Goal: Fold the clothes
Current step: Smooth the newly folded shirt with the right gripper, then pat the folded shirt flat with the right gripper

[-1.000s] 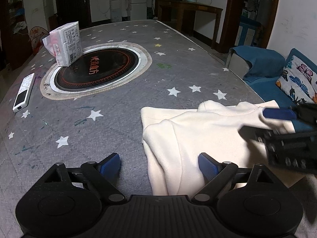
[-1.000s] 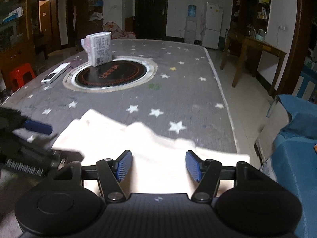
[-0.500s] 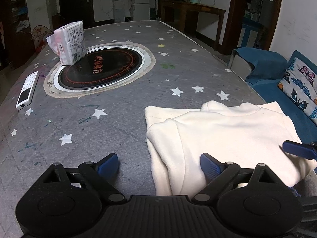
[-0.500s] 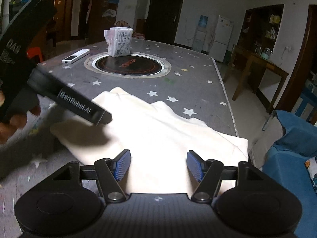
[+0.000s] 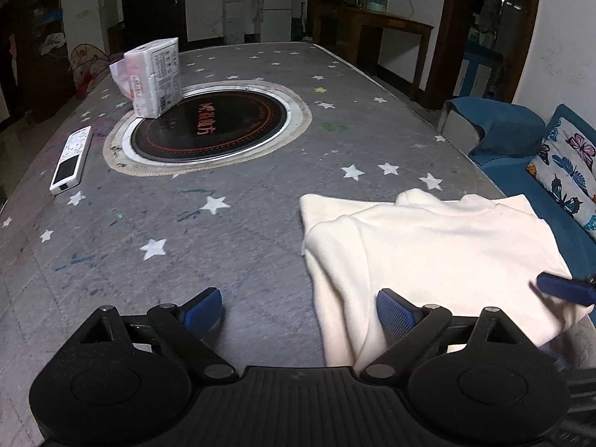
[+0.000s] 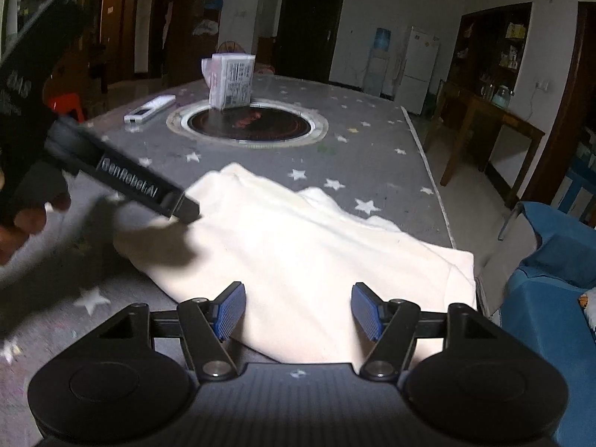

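The cream garment (image 5: pixel 439 249) lies partly folded at the tabletop's (image 5: pixel 242 231) near right corner, one layer doubled over, further folds judged outstanding; left gripper (image 5: pixel 298 307) spread wide and right gripper (image 6: pixel 298 311) moderately apart, neither holding cloth.
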`<move>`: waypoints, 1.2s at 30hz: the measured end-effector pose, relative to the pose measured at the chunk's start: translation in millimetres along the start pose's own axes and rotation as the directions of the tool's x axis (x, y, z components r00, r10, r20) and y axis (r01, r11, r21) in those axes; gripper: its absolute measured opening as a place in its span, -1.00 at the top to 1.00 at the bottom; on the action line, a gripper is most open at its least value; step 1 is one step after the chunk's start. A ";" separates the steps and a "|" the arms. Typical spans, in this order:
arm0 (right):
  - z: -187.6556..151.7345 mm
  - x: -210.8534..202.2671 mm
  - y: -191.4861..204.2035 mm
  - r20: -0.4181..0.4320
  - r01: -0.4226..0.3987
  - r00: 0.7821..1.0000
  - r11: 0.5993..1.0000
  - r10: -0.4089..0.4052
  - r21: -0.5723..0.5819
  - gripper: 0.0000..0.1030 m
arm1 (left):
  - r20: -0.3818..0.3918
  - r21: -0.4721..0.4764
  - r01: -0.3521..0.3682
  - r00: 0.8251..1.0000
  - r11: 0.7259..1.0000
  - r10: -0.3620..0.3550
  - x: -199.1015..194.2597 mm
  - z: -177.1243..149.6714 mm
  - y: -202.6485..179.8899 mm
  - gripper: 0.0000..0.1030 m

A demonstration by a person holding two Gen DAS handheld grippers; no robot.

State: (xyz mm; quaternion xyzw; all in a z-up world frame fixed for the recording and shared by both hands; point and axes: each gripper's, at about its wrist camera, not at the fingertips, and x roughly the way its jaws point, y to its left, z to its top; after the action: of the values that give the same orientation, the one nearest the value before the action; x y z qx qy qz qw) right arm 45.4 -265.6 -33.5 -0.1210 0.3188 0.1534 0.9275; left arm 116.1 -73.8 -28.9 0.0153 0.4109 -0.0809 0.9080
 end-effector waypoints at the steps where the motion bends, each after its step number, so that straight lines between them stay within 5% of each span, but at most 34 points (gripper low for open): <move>1: 1.1 -2.2 -0.8 0.007 -0.002 1.000 1.000 0.002 0.008 -0.25 | -0.001 -0.003 0.001 1.000 1.000 -0.001 -1.2 -1.5 2.0 -0.80; 9: -6.8 4.0 8.5 -0.038 -0.027 0.999 1.000 0.027 -0.003 -0.25 | -0.006 -0.001 -0.023 1.000 1.000 0.023 -5.1 -14.1 10.3 -0.81; 36: 18.3 23.6 32.7 0.005 -0.072 0.997 0.997 0.072 0.006 -0.27 | 0.001 -0.062 -0.045 0.999 0.997 0.045 -22.2 -20.3 32.7 -0.83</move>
State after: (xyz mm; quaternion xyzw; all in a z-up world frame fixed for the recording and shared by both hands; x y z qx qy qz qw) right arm 61.4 -224.6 -38.5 -0.1062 0.3210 0.1859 0.9226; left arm 91.8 -36.6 -27.0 -0.0036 0.4118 -0.0477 0.9100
